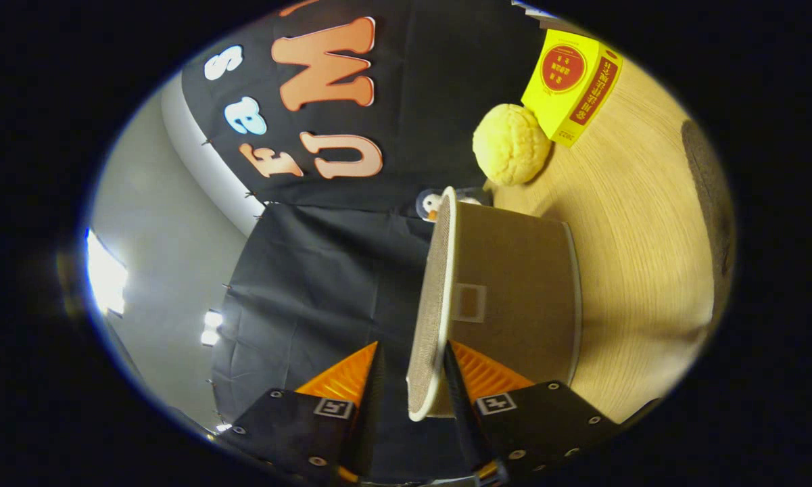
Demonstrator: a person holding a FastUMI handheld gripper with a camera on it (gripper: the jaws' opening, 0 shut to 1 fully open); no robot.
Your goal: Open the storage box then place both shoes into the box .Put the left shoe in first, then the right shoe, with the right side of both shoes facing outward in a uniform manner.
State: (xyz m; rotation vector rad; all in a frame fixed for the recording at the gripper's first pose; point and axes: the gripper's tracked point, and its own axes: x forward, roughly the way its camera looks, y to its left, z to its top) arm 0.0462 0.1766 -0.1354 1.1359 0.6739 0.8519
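The view is rolled on its side, so the wooden table (639, 223) stands to the right of the fingers. A round brown fabric storage box (514, 284) with white trim and a small label patch stands on it. Its woven lid (433, 297) sits on the box top, facing the booth wall. My gripper (412, 348) straddles the near rim of the lid. One finger lies against the box side just under the rim. The other finger stands off the lid's top face with a narrow gap, so the jaws are open around the rim.
Beyond the box, a yellow bumpy ball (512, 144) and a yellow carton (571, 84) rest on the table. A small penguin toy (431, 203) peeks from behind the box. A dark mat (706, 189) lies at the table's edge.
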